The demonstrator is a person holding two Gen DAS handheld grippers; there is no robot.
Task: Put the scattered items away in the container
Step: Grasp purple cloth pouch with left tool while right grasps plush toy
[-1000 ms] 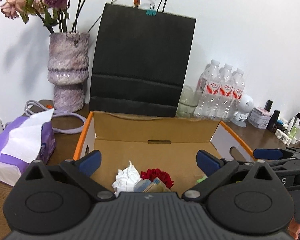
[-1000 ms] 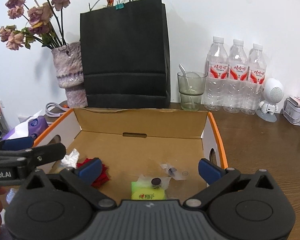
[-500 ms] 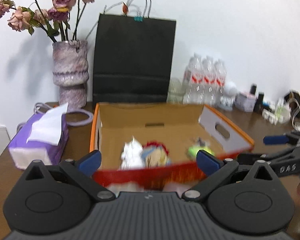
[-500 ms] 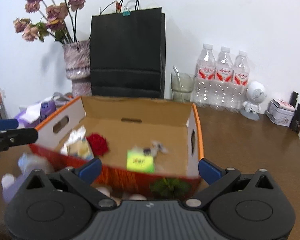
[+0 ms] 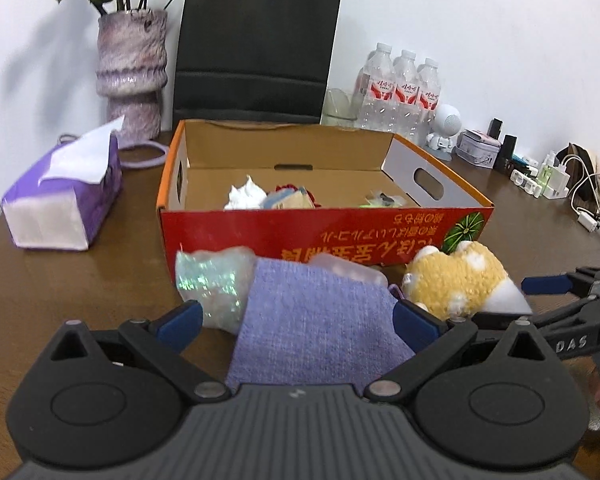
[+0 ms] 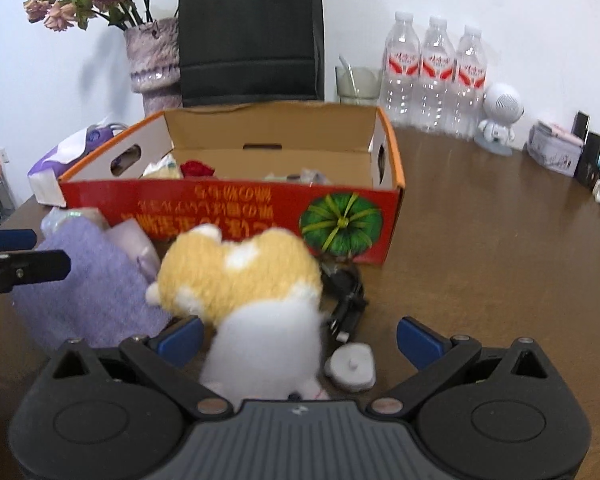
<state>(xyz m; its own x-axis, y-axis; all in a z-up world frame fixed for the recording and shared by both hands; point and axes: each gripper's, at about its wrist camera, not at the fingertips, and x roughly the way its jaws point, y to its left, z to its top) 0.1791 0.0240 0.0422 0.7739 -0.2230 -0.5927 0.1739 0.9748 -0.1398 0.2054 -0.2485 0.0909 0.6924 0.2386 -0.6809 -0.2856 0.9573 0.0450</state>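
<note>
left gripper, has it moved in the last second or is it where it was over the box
Yes. The left gripper has pulled back from above the box, which now sits farther off, its red front wall visible, with the purple cloth between the open fingers.

Both wrist cameras sit low over the table, facing the red box [image 5: 324, 232] at 12 o'clock; the yellow plush [image 6: 240, 272] appears close in both views.

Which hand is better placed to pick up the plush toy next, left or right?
Right, I'd say. The plush toy lies directly between the open right tongs. The left tongs, also open, are lined up on the purple cloth instead, with the toy off to their right.
</note>
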